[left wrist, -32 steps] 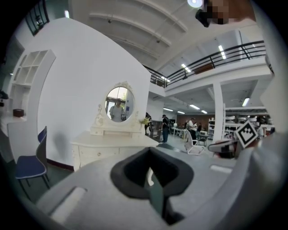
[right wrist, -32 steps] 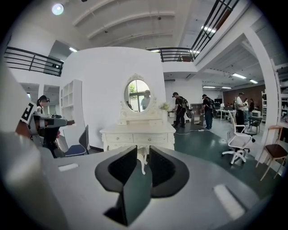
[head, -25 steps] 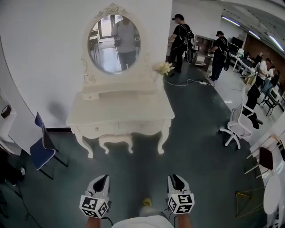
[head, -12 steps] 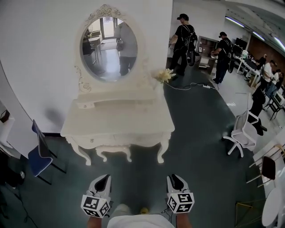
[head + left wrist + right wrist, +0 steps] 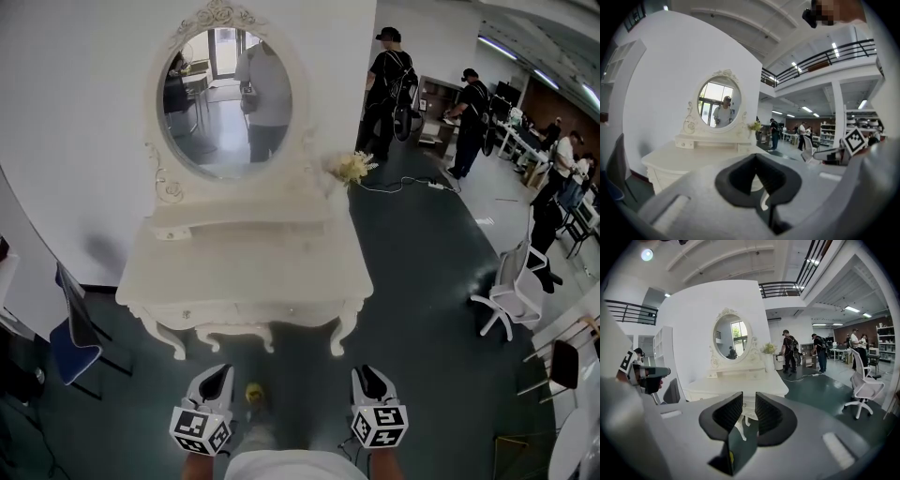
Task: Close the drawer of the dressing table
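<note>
The cream dressing table (image 5: 246, 267) with its oval mirror (image 5: 223, 98) stands against the white wall ahead of me. A small drawer (image 5: 170, 232) at the left end of the shelf under the mirror appears to stick out a little; it also shows in the left gripper view (image 5: 685, 142) and the right gripper view (image 5: 711, 375). Both grippers hang at the bottom of the head view, well short of the table. My left gripper (image 5: 214, 381) (image 5: 756, 157) has its tips together and holds nothing. My right gripper (image 5: 372, 380) (image 5: 749, 401) keeps a gap between its pads, which is empty.
A cream stool (image 5: 234, 334) is tucked under the table. A blue chair (image 5: 64, 339) stands to its left, flowers (image 5: 351, 167) at its back right corner. A cable (image 5: 405, 184) lies on the dark floor. Several people (image 5: 386, 80) and a white office chair (image 5: 511, 279) are to the right.
I have walked closer: the dressing table has grown larger and slid down toward the grippers in the head view. Both grippers keep their places and jaw positions.
</note>
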{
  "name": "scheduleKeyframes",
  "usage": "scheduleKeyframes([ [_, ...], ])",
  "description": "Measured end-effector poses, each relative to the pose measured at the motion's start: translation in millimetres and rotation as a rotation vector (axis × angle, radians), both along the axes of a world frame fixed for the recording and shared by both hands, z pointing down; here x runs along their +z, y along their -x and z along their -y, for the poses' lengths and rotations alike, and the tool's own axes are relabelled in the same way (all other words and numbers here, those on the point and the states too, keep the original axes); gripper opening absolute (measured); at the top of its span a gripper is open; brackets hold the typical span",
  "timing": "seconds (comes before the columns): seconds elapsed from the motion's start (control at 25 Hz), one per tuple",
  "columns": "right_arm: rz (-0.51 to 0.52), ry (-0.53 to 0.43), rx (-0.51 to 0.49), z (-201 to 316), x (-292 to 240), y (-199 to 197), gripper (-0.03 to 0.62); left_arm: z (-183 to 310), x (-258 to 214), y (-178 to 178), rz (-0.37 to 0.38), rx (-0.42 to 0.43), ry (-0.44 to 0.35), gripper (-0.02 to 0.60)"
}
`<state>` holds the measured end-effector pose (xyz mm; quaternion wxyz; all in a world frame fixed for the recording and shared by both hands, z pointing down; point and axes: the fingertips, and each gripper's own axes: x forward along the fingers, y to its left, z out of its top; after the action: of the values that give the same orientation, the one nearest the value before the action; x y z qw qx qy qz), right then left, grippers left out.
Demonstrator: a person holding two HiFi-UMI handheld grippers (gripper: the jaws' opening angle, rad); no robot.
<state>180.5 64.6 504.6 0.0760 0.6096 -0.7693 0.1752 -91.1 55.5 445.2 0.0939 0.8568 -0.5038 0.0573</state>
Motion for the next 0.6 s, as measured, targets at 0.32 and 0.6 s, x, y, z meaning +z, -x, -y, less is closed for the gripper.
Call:
scheduleKeyframes([
  [0.32, -0.005, 0.024, 0.025, 102, 0, 34, 0.069, 113, 3, 28, -0.013, 0.038, 0.027, -0.002],
  [0.6, -0.022, 0.042, 0.048, 190, -5, 71, 0.069, 211, 2, 61, -0.011, 0.088, 0.052, -0.002],
])
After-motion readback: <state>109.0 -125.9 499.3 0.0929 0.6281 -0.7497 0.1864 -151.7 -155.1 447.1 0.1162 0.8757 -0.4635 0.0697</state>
